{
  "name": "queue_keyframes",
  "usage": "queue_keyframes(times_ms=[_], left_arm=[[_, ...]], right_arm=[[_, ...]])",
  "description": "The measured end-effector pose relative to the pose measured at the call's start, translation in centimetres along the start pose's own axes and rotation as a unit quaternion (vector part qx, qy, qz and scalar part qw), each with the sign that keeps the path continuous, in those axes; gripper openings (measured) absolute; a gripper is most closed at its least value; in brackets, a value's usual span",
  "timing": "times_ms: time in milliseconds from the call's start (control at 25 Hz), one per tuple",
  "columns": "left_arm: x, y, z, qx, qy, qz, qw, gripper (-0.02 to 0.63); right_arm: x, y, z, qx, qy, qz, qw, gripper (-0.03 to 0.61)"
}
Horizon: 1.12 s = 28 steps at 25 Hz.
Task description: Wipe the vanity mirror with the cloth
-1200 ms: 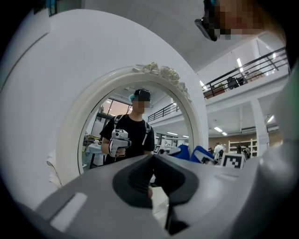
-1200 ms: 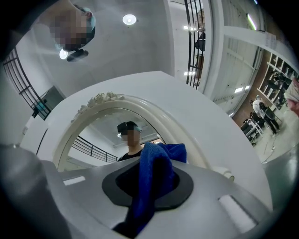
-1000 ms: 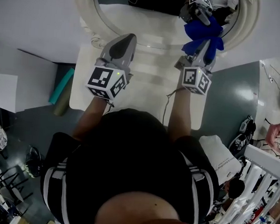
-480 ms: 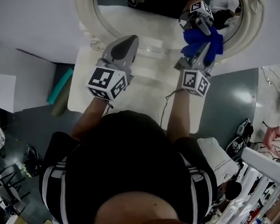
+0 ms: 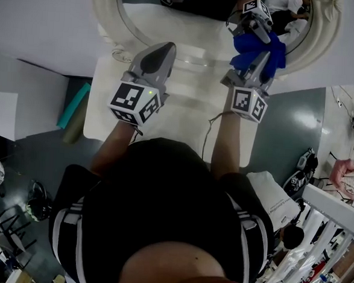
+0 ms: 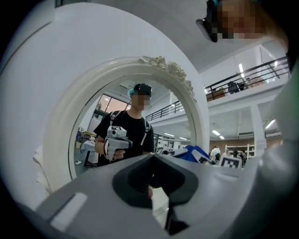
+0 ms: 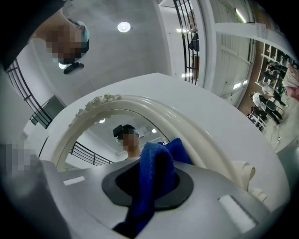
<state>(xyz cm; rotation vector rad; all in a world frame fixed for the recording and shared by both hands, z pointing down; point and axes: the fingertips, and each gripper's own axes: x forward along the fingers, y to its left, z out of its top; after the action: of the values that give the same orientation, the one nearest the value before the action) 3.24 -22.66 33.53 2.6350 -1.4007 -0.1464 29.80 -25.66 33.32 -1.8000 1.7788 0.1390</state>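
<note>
The oval vanity mirror [image 5: 185,23] in its white ornate frame [image 5: 107,12] stands at the back of a white vanity table [image 5: 185,114]. My right gripper [image 5: 261,54] is shut on a blue cloth [image 5: 259,44], which is pressed against the lower right of the glass; both are reflected in it. In the right gripper view the cloth [image 7: 156,163] bulges up between the jaws of the right gripper [image 7: 156,184] in front of the mirror [image 7: 105,133]. My left gripper [image 5: 163,47] hovers over the table, shut and holding nothing. In the left gripper view the left gripper [image 6: 152,161] points at the mirror [image 6: 135,126].
A teal roll [image 5: 75,106] lies on the dark floor left of the table. A white bag [image 5: 276,196] and white railings [image 5: 331,230] stand at the lower right. Pale wall [image 5: 40,19] flanks the mirror.
The right gripper with the blue cloth has slid slightly to the right along the lower edge of the glass. The left gripper has hardly moved.
</note>
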Motion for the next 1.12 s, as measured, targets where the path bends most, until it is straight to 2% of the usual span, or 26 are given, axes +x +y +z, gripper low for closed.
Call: queue_keyframes(times_ms=[720, 1120], left_arm=[[-1.5, 1.5, 1.7, -0.004, -0.017, 0.006, 0.9998, 0.008], [-3.8, 3.0, 2.9, -0.012, -0.03, 0.014, 0.9994, 0.008]], right_arm=[[2.2, 3.0, 3.2, -0.024, -0.035, 0.02, 0.999, 0.041], [4.0, 8.6, 5.0, -0.059, -0.052, 0.056, 0.995, 0.041]])
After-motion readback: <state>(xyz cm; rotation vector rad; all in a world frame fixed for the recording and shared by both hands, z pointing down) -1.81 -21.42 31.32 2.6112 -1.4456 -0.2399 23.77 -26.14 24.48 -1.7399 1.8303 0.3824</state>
